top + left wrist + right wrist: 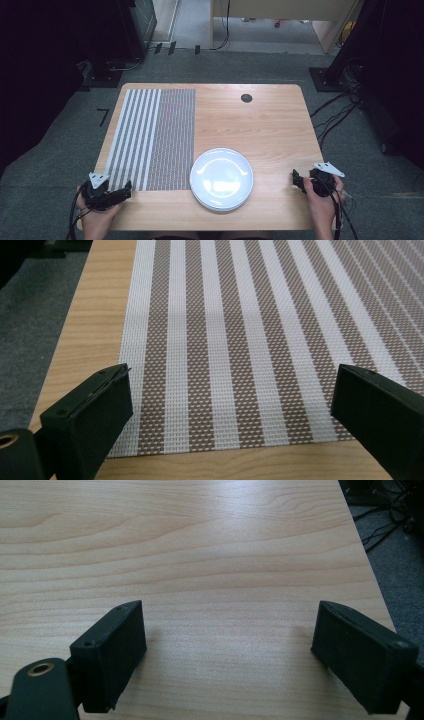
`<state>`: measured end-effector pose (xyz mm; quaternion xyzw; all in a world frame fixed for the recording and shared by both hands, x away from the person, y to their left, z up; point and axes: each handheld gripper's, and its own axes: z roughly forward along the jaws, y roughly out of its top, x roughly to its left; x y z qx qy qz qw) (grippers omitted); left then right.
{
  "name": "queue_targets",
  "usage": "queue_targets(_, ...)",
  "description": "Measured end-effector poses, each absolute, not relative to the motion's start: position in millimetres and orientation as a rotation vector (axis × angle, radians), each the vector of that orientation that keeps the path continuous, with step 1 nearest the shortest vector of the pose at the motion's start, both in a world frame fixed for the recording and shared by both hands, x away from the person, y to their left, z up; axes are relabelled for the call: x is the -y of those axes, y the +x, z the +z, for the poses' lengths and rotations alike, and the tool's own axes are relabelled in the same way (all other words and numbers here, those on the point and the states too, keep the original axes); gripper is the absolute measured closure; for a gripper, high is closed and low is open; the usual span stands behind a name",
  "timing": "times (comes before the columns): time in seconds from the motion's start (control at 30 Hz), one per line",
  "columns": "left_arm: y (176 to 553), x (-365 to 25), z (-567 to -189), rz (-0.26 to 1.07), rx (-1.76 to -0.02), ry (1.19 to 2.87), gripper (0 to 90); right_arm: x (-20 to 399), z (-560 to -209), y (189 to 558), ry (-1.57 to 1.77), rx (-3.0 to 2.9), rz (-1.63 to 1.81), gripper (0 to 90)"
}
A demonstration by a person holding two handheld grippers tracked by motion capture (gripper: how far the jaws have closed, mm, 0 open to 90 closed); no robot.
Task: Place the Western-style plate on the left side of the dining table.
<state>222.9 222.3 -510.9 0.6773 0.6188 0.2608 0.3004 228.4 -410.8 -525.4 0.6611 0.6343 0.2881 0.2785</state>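
Note:
A white plate (221, 177) lies on the wooden table (260, 125) near its front edge, just right of a striped woven placemat (152, 137). My left gripper (117, 194) rests at the table's front left corner by the mat's near edge, jaws open and empty. In the left gripper view the placemat (250, 340) runs ahead between the open left gripper (232, 410) jaws. My right gripper (300, 181) sits at the front right edge, right of the plate, also open. Bare wood (200, 555) lies between the right gripper (230, 645) jaws.
A small dark round grommet (246, 98) sits in the tabletop at the back. Grey carpet (50, 165) surrounds the table. Cables (340, 115) trail on the floor at the right, and dark equipment (125, 30) stands behind the table at the left.

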Motion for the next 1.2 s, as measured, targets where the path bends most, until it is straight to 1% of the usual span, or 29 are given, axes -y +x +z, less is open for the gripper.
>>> queue_targets(0.23,224,-224,-507,0.644,-1.663,1.774,3.2,410,-525,228,1.779,-1.696,0.768,12.8)
queue_targets(0.27,224,-223,-502,0.677,-1.664,1.767,3.2,410,-526,228,1.780,-1.695,0.769,12.6)
queue_targets(0.3,224,-223,-502,0.677,-1.664,1.767,3.2,410,-525,228,1.781,-1.695,0.768,12.4)
queue_targets(0.37,223,-214,-492,0.720,-1.636,1.780,3.2,410,-526,228,1.783,-1.694,0.767,12.1)
queue_targets(0.47,227,-197,-486,0.703,-1.622,1.788,2.9,411,-526,230,1.788,-1.695,0.765,10.7)
queue_targets(0.5,227,-197,-486,0.703,-1.622,1.788,2.5,411,-526,230,1.788,-1.695,0.765,10.7)
queue_targets(0.53,232,-187,-483,0.675,-1.614,1.786,2.5,410,-526,230,1.788,-1.695,0.765,10.7)
queue_targets(0.63,238,-177,-477,0.652,-1.593,1.788,2.6,411,-526,230,1.789,-1.696,0.764,10.7)
queue_targets(0.77,241,-164,-463,0.652,-1.521,1.736,2.5,410,-526,230,1.788,-1.694,0.765,10.6)
queue_targets(0.97,241,-158,-464,0.617,-1.504,1.680,2.6,410,-526,230,1.791,-1.692,0.763,10.6)
queue_targets(1.2,241,-141,-462,0.623,-1.439,1.711,2.7,408,-526,231,1.804,-1.672,0.755,10.2)
